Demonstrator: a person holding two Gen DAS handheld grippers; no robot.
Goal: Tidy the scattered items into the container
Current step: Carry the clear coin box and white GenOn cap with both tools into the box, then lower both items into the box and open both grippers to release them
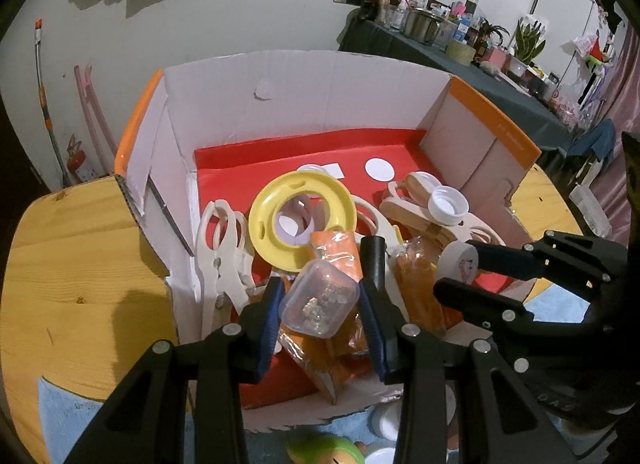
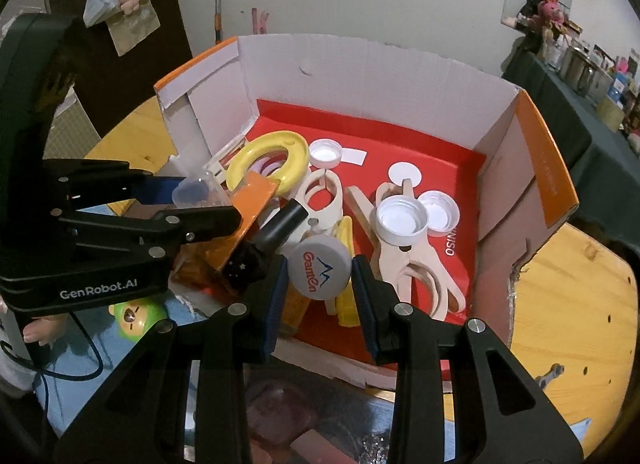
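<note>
So we're mid-drop on two items at once here. Our left gripper (image 1: 320,304) is clamped on a small clear plastic case (image 1: 318,300) with something metallic inside, held over the near side of the cardboard box (image 1: 320,80). Our right gripper (image 2: 320,276) is closed on a round grey cap (image 2: 319,267) with a logo, hanging just over the near edge of the box too. The box already has a yellow ring (image 1: 302,220), wooden tongs (image 2: 404,264), white bottle caps (image 2: 398,220) and orange packets (image 1: 420,292) piled in it. Next move, we reckon: spread the jaws and let both fall in, then go for the green toy (image 2: 134,314) outside on the near left.
</note>
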